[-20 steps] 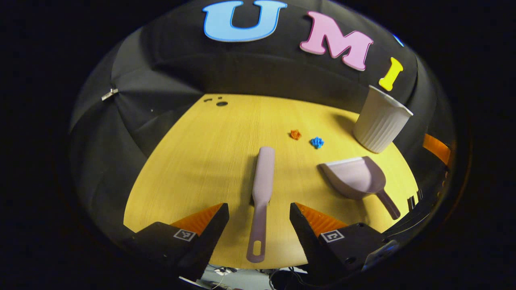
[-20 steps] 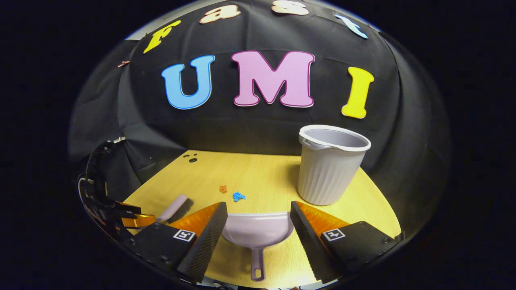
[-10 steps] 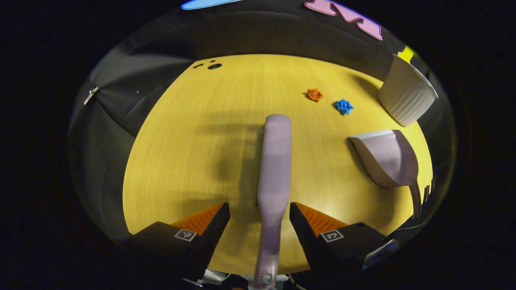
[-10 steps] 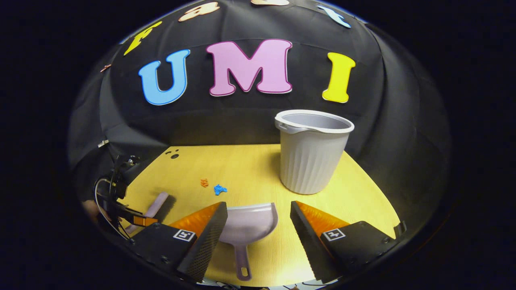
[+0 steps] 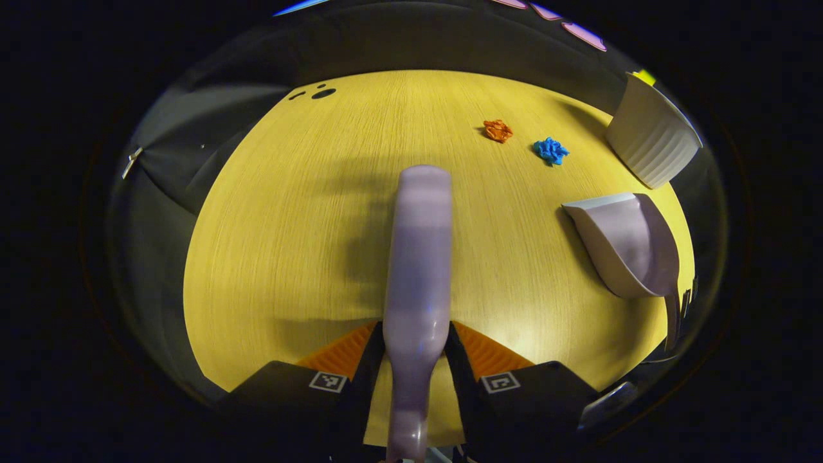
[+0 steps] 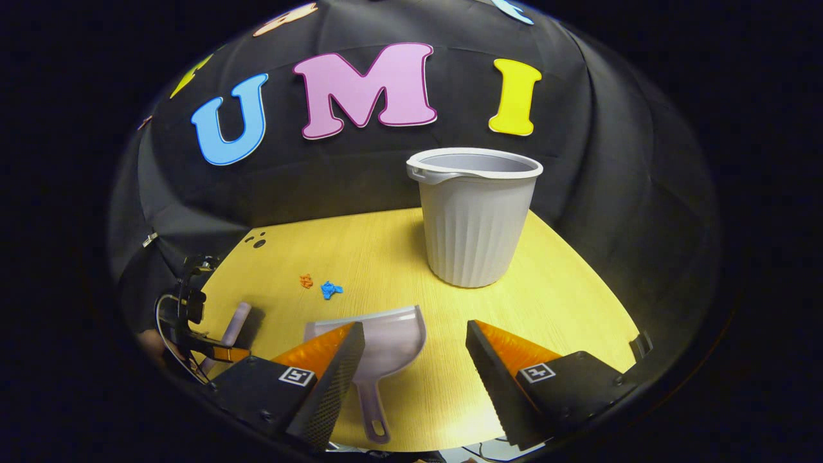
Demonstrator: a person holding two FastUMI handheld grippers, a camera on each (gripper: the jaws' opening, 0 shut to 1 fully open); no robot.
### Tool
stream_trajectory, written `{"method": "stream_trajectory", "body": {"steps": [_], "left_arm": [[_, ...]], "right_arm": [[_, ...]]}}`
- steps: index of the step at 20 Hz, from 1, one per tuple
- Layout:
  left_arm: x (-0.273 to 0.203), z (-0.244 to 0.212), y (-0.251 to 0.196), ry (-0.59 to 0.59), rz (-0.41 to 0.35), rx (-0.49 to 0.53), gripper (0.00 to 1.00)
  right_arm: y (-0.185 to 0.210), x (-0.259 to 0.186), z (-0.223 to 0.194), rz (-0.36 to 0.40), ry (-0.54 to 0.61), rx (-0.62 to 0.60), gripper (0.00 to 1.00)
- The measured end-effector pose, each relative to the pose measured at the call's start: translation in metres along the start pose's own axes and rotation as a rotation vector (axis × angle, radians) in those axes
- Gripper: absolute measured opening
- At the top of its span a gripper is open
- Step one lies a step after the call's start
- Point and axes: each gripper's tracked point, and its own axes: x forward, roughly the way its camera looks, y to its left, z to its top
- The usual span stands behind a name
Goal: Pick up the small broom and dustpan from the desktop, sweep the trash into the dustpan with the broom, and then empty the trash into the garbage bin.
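Yellow wooden desktop (image 5: pixel 289 244), black cloth behind, broom and dustpan both laid out on it.

The broom (image 5: pixel 418 270) is clamped by the left gripper (image 5: pixel 415 350) at centre frame. The dustpan (image 6: pixel 386 337) is seen lower centre in the right gripper view, the right gripper (image 6: pixel 415 350) spread wide above it. Trash scraps (image 5: pixel 524 141) and the garbage bin (image 6: pixel 476 218) are set farther back.

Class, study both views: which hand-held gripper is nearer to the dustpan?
Right. The right hand-held gripper hovers open just above the dustpan, its handle between the fingers. The left hand-held gripper grips the broom, off to the side.
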Motion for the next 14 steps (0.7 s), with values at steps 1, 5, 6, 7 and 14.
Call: {"method": "stream_trajectory", "body": {"steps": [1,5,6,7,14], "left_arm": [[0.0,0.001,0.0,-0.009,0.001,-0.003,0.58],[0.001,0.001,0.0,-0.051,0.003,-0.001,0.39],[0.001,0.002,0.001,-0.067,0.003,-0.009,0.36],[0.001,0.002,0.002,-0.086,0.001,-0.012,0.34],[-0.025,-0.003,0.011,-0.177,-0.041,-0.057,0.25]], "right_arm": [[0.002,-0.001,-0.001,0.006,0.007,-0.004,0.99],[0.022,-0.002,-0.011,0.058,0.048,-0.043,0.99],[0.026,-0.003,-0.015,0.071,0.063,-0.055,0.99],[0.031,-0.003,-0.018,0.081,0.08,-0.06,0.99],[0.044,-0.004,-0.046,0.111,0.203,-0.06,0.99]]}}
